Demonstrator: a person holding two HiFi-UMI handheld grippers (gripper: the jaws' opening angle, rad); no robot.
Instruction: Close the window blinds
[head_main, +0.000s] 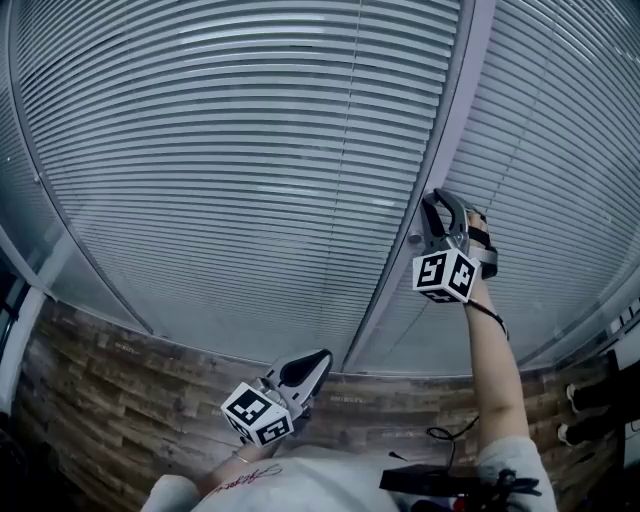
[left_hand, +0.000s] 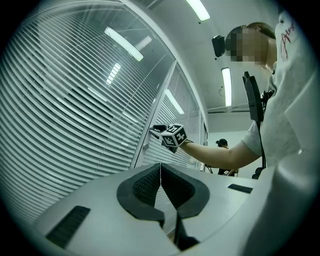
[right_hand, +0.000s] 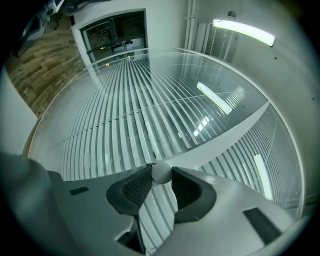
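The slatted window blinds (head_main: 230, 150) hang behind glass, their slats part open. A small round grey knob (right_hand: 161, 172) sits on the pale frame post (head_main: 430, 170) between two panes. My right gripper (right_hand: 161, 173) is raised to the post and shut on this knob, with a pad pressing on each side. In the head view the right gripper (head_main: 437, 212) is at the post, and the knob (head_main: 414, 240) shows just beside it. My left gripper (head_main: 316, 366) hangs low near my body, its jaws shut with nothing between them (left_hand: 160, 168).
A second blind panel (head_main: 560, 150) lies right of the post. Wood-pattern floor (head_main: 100, 390) runs below the window. Dark shoes (head_main: 590, 400) stand at the right edge. A person (left_hand: 221, 144) stands far down the room.
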